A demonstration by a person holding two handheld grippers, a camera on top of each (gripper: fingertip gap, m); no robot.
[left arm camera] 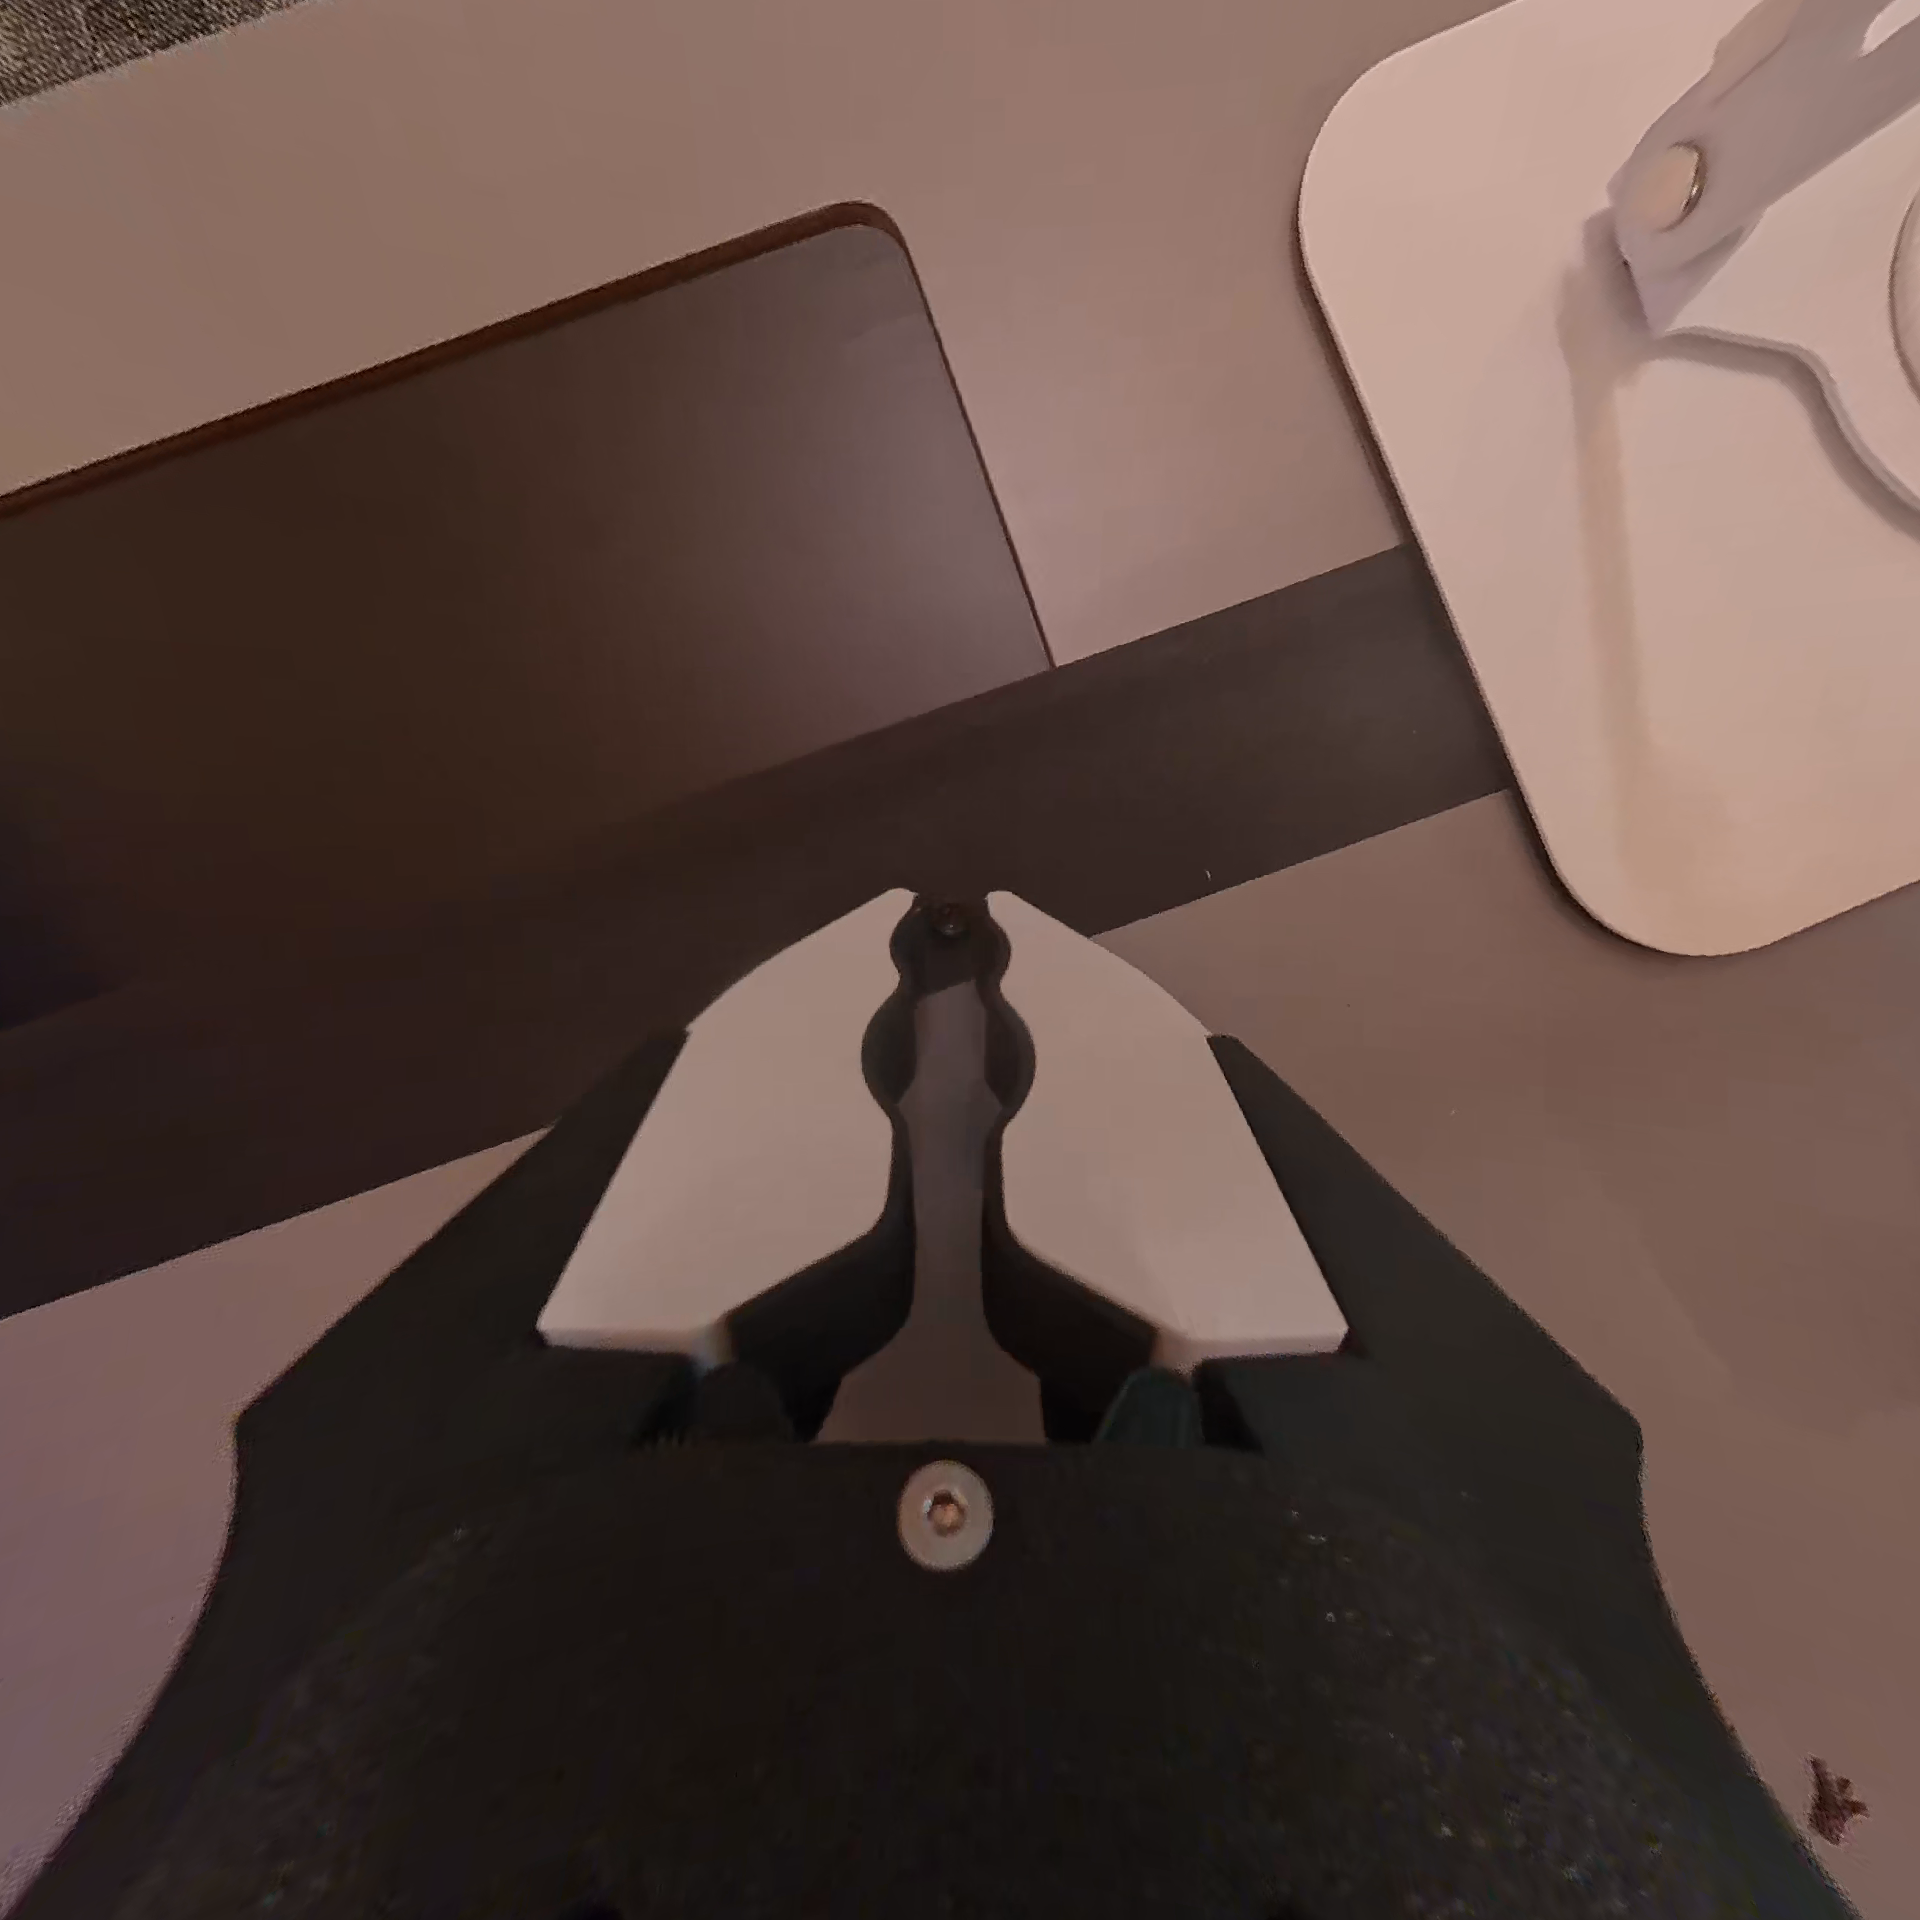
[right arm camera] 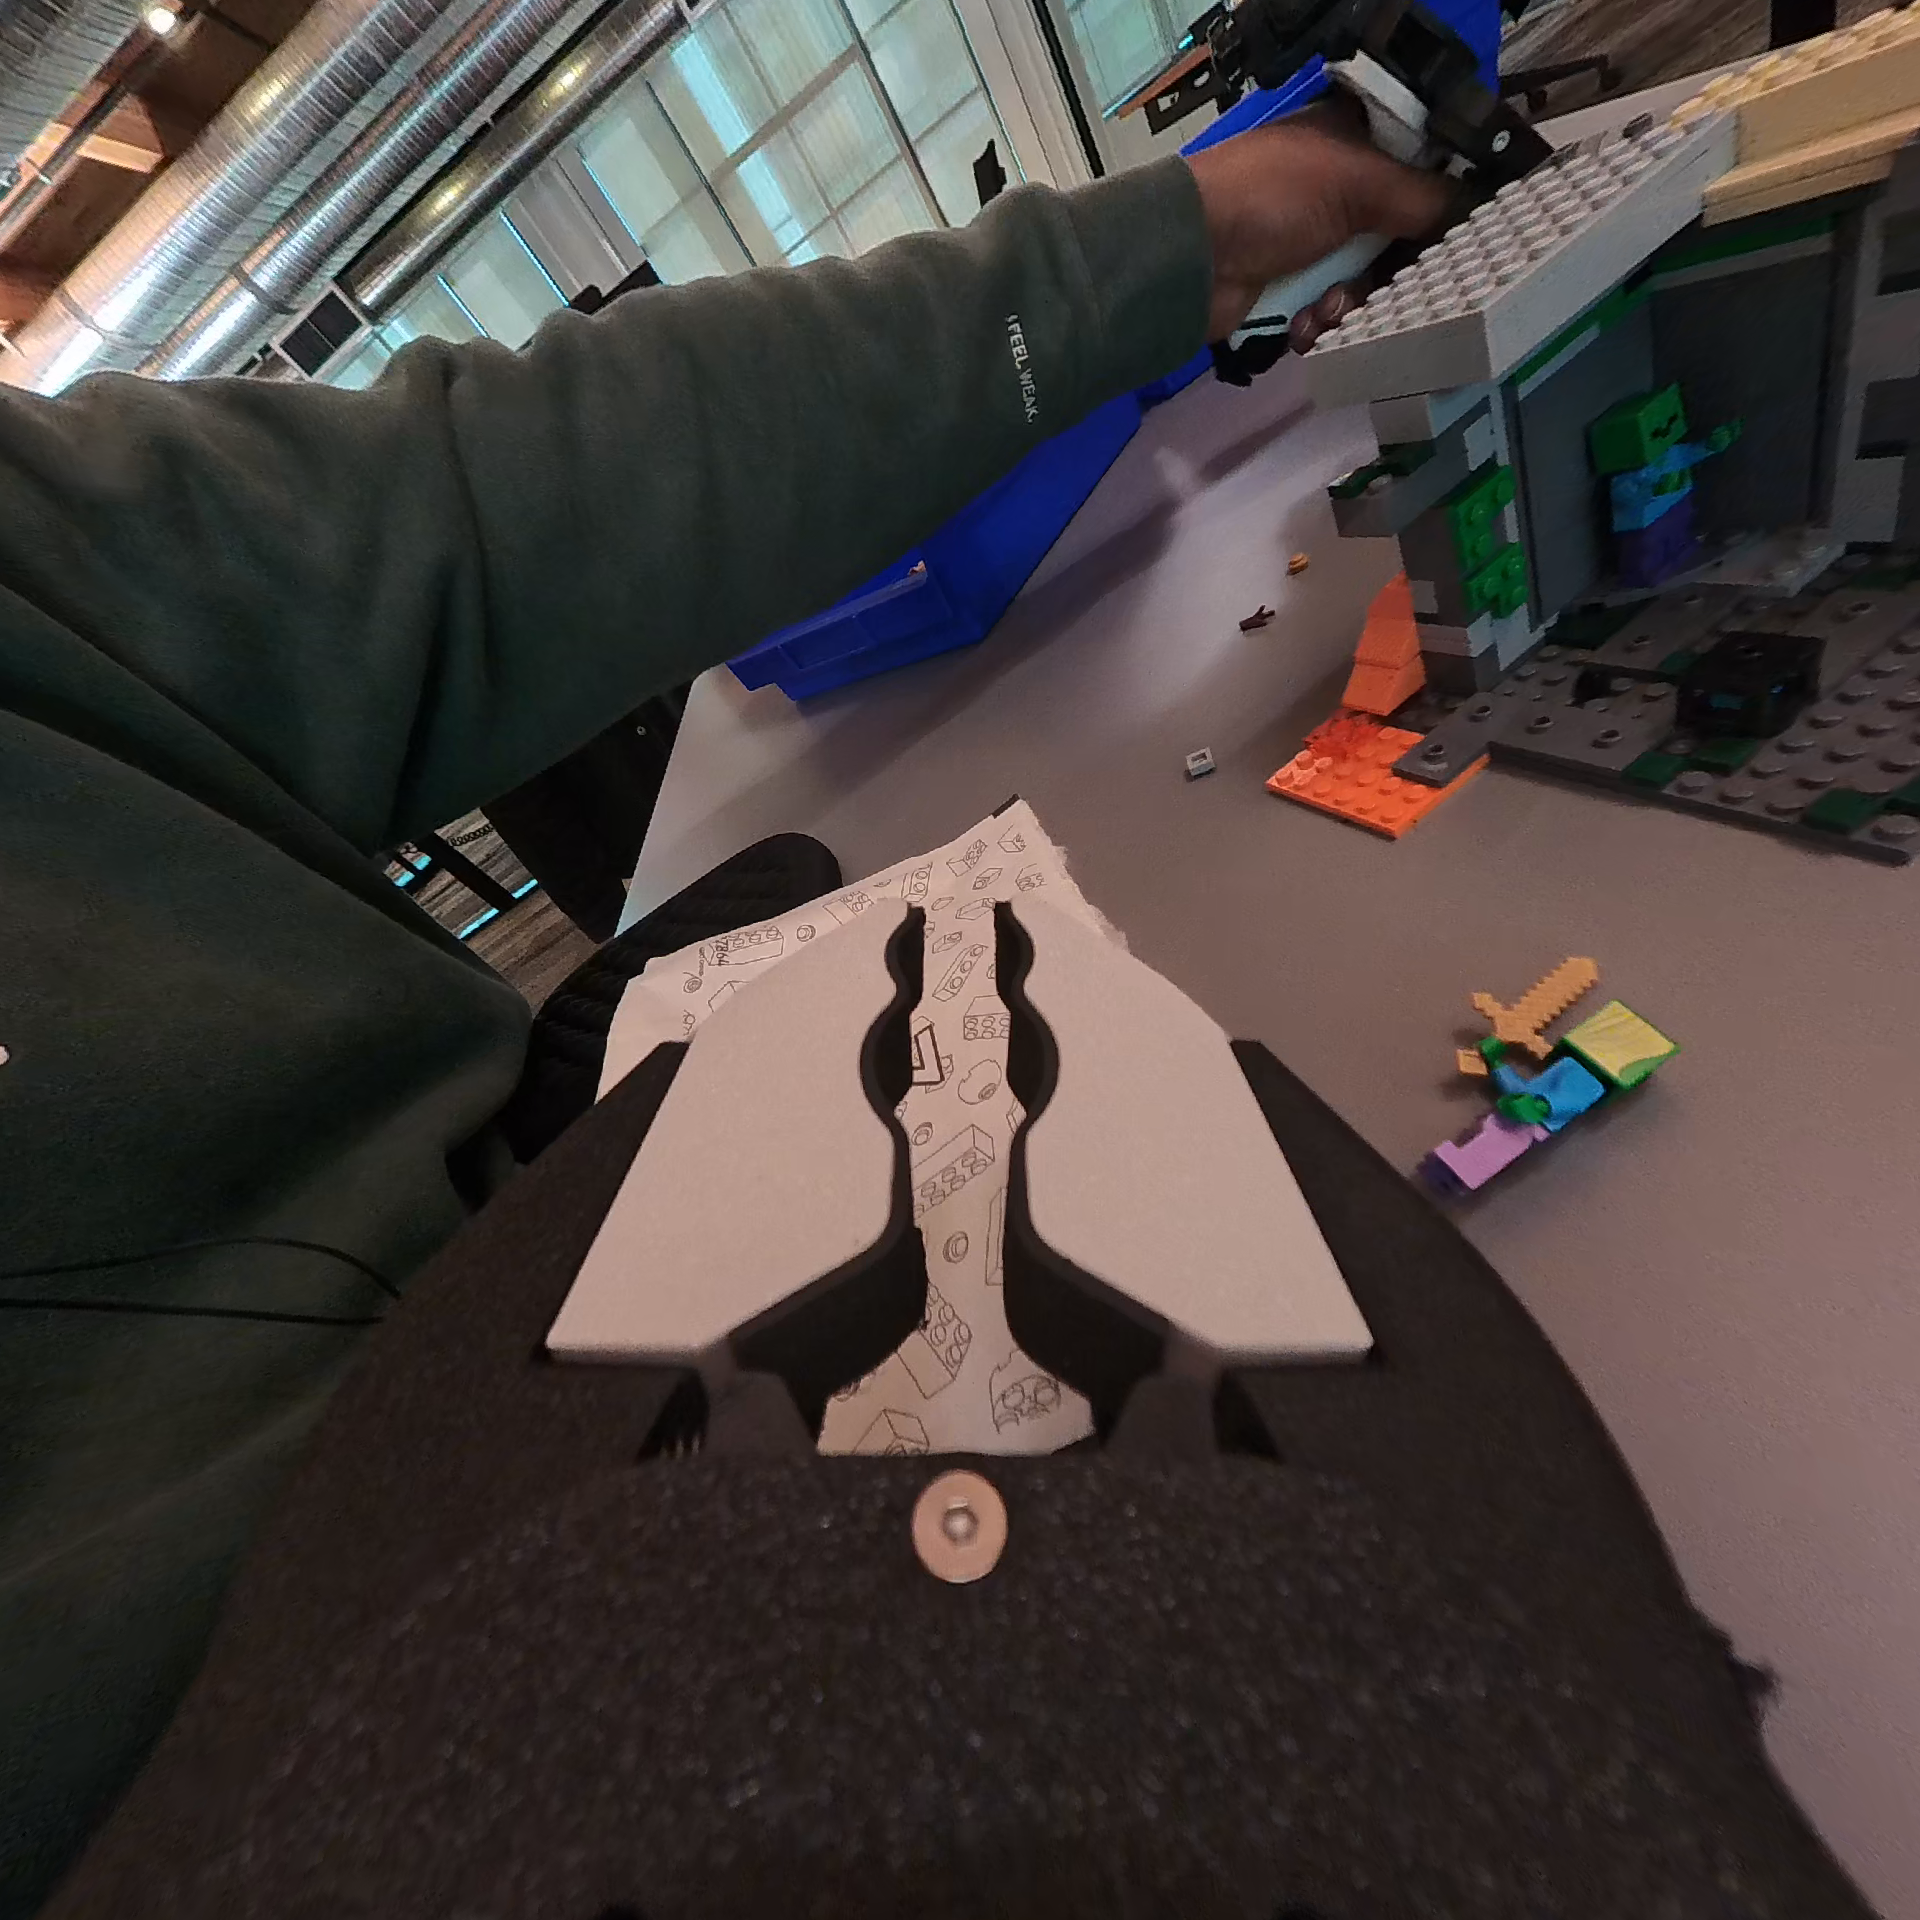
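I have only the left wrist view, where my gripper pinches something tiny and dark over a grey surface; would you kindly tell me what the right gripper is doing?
Observer: The right gripper is slightly open and holds nothing. It is over a white paper sheet printed with brick drawings.
Operator: Thank you. What lies near it on the table?
Observer: A toy figure lies on its side to the right, with a tan sword by its hand.
Operator: And farther off?
Observer: A grey brick building stands at the far side with a green figure inside it. A blue bin sits behind a person's green sleeve.
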